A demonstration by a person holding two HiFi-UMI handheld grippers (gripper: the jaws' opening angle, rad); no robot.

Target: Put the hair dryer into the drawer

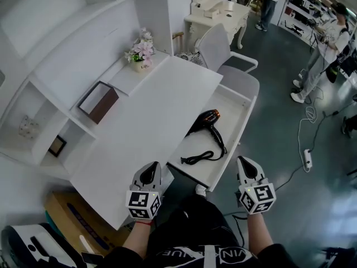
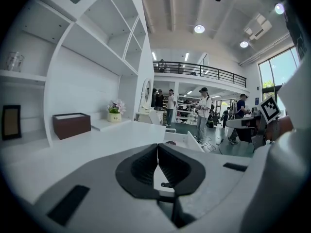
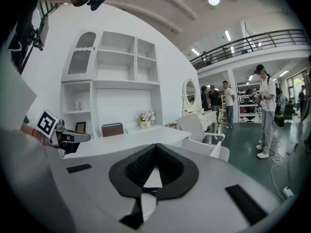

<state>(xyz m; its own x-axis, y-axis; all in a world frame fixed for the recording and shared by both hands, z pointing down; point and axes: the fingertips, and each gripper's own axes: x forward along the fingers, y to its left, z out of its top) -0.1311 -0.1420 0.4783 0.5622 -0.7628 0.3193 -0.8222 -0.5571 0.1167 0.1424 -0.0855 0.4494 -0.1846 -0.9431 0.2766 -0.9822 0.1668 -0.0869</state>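
The black hair dryer [image 1: 207, 120] with a glossy orange-brown back part lies on its side inside the long white drawer [image 1: 246, 116]. The drawer is pulled out and fully open. It stands just ahead of the left gripper [image 1: 150, 167] and the right gripper [image 1: 246, 163], between the two. The dryer rests about in the middle of the drawer. Its black cord [image 1: 196, 158] lies in a loose loop at the end nearer to the grippers, touching neither.

A black hair dryer [image 1: 209, 118] is seen lying in the pulled-out white drawer [image 1: 244, 128], its cord [image 1: 196, 158] looped beside it. The left claw [image 1: 150, 168] and right claw [image 1: 245, 164] are held either side of the drawer's near end, jaws together, nothing gripped.
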